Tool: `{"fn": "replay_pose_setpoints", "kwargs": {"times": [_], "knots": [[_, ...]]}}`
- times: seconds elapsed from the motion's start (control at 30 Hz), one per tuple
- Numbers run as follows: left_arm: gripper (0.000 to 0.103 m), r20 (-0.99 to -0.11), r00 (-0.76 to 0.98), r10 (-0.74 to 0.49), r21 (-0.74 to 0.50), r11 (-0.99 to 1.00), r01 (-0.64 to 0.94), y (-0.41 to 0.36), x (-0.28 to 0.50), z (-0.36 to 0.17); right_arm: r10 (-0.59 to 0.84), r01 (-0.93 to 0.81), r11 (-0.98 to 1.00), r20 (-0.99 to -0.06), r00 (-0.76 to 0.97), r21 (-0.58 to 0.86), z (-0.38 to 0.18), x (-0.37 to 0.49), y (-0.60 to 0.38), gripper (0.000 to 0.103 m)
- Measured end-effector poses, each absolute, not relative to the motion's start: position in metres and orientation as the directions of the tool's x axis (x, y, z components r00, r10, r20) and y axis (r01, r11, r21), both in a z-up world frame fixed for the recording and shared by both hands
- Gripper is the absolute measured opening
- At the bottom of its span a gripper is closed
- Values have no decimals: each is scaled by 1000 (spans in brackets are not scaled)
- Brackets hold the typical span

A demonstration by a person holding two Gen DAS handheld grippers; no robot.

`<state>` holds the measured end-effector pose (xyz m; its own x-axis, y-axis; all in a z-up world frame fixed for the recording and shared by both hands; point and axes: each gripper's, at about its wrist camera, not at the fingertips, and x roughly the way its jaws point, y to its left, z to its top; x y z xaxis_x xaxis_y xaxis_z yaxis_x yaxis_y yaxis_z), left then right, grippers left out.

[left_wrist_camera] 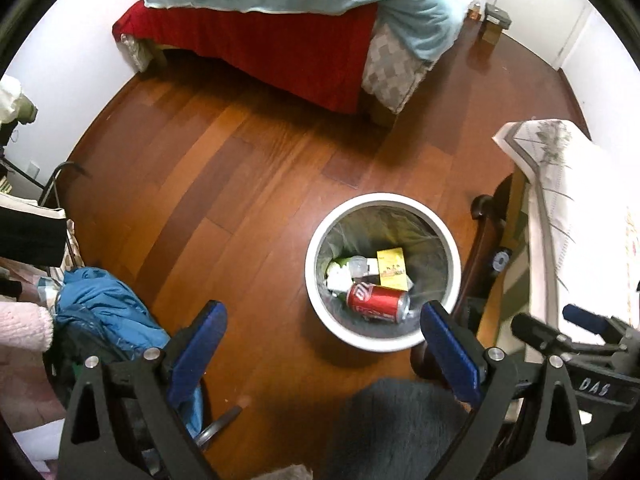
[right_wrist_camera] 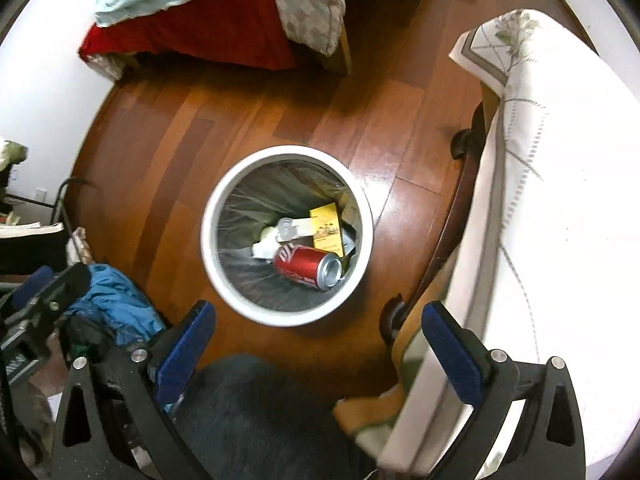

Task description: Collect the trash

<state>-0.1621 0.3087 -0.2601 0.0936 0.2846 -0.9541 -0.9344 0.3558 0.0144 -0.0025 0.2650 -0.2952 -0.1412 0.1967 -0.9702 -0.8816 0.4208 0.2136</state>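
Observation:
A white round trash bin with a clear liner stands on the wood floor; it also shows in the right wrist view. Inside lie a red soda can, a yellow box and white crumpled scraps. My left gripper is open and empty, above the floor just near the bin's near-left side. My right gripper is open and empty, above the bin's near edge. The right gripper also shows in the left wrist view.
A bed with red sheet and light blue blanket stands at the back. A table with a white cloth is at the right. Blue clothing lies heaped at the left. A dark fuzzy rug lies near the grippers.

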Motion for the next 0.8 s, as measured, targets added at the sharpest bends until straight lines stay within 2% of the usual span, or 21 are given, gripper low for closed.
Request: {"fn": "replay_pose_setpoints", "kwargs": {"times": [0.53,0.8], "knots": [[99,-895,269,356,-105,418,-902,240,-181,-129,402,-892,300,-893,-203,337,-125,-18,180,103],[99,-865,377,333,-205,451,-869,214,-193,-81,464,-880,232,-842,-274,414,-60,-25,149,103]]}}
